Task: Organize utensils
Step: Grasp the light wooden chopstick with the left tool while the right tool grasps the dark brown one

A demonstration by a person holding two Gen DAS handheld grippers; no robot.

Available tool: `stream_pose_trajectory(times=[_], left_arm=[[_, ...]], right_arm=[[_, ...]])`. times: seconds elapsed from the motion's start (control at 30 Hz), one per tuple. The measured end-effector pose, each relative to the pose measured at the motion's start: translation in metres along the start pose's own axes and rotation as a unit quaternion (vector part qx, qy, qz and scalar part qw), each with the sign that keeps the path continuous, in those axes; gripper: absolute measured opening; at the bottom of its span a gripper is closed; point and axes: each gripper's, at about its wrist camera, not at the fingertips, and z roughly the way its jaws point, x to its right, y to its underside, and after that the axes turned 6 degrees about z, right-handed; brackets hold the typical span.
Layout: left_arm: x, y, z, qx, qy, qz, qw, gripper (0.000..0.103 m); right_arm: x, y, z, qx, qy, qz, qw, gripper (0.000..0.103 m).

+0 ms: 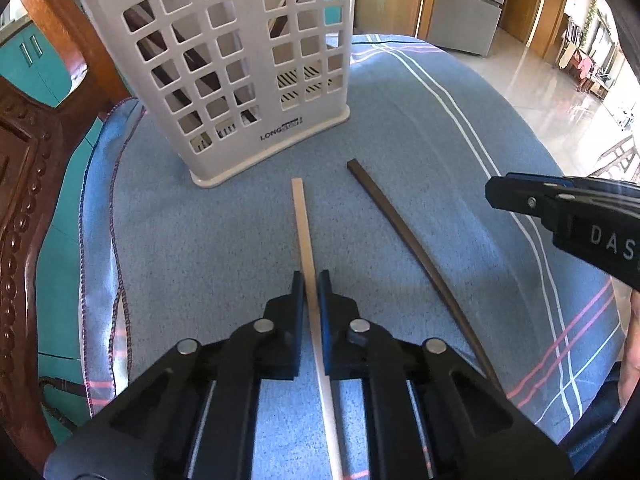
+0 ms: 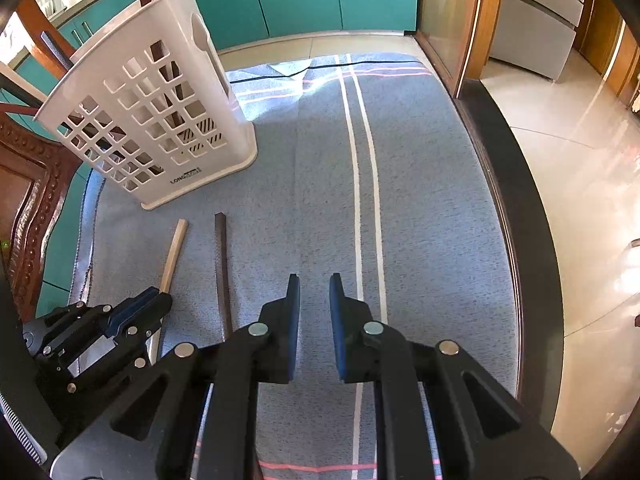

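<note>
A pale wooden chopstick (image 1: 302,220) lies on the blue cloth and runs between the fingers of my left gripper (image 1: 311,280), which is shut on it. It also shows in the right wrist view (image 2: 174,256). A dark chopstick (image 1: 384,208) lies to its right on the cloth, also in the right wrist view (image 2: 222,264). A white perforated utensil holder (image 1: 240,64) stands behind them; it shows in the right wrist view too (image 2: 152,120). My right gripper (image 2: 315,284) is open and empty, above the cloth right of the dark chopstick.
The blue striped cloth (image 2: 420,200) covers the table. A carved wooden chair (image 1: 24,200) stands at the left. The table's dark edge (image 2: 516,220) runs along the right, with tiled floor beyond.
</note>
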Motion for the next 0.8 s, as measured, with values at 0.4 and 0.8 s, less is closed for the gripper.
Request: stream_pose_trajectory(times=[0.4, 0.8], left_arm=[[-0.005, 0.008, -0.004, -0.005, -0.001, -0.011, 0.9999, 0.008], [-0.024, 0.015, -0.008, -0.012, -0.004, -0.044, 0.9989, 0.019]], right_arm=[[-0.018, 0.004, 0.009, -0.008, -0.025, -0.026, 0.999, 0.016], [-0.049, 0.011, 0.027, -0.030, -0.059, -0.068, 0.996, 0.016]])
